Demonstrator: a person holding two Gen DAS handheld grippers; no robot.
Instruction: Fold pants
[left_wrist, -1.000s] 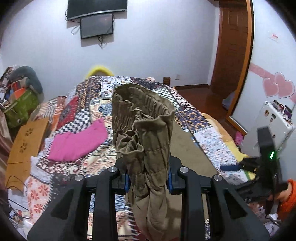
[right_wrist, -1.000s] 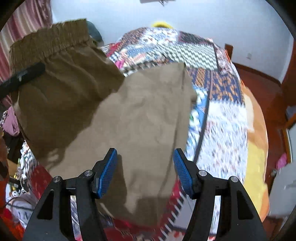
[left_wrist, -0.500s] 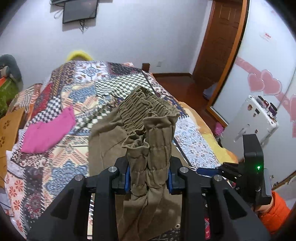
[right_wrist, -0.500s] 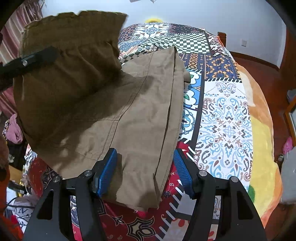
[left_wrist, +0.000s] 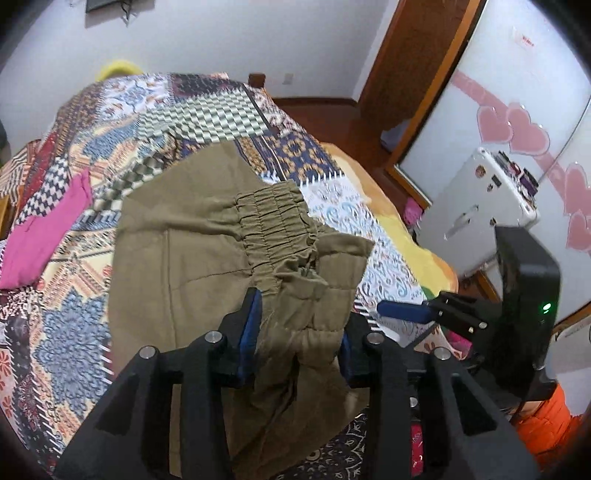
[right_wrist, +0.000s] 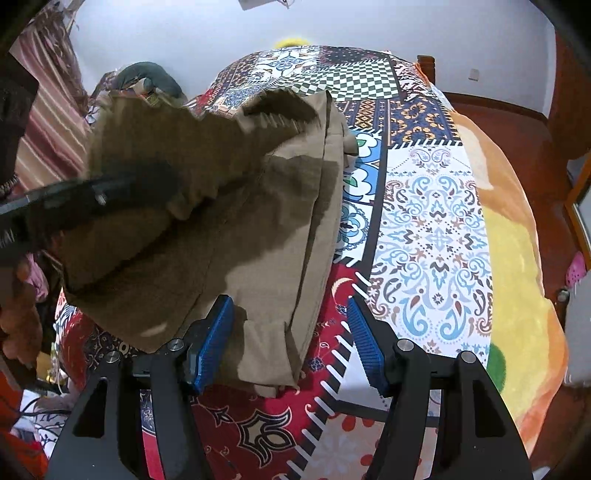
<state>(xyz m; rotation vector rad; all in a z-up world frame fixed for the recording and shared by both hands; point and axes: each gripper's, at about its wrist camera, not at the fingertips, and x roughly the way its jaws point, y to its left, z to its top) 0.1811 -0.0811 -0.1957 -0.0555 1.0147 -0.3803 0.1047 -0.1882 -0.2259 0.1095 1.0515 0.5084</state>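
Note:
Olive-brown pants (left_wrist: 177, 251) lie on the patchwork bed cover (left_wrist: 192, 118). My left gripper (left_wrist: 295, 332) is shut on the gathered elastic waistband (left_wrist: 277, 229) and holds it low over the legs that lie flat. In the right wrist view the pants (right_wrist: 258, 229) lie folded over, with the left gripper (right_wrist: 92, 192) holding the waistband at the left. My right gripper (right_wrist: 290, 339) is open and empty, just above the near edge of the pants. It also shows in the left wrist view (left_wrist: 406, 312) at the right.
A pink garment (left_wrist: 44, 229) lies on the bed to the left of the pants. A white case (left_wrist: 476, 206) stands on the floor right of the bed, by a wooden door (left_wrist: 417, 55). Clutter and a striped curtain (right_wrist: 48, 110) stand at the left.
My left gripper has carried the waistband forward and down over the pant legs. The pants now lie lower and flatter. The right gripper has stayed open near the pants' near edge.

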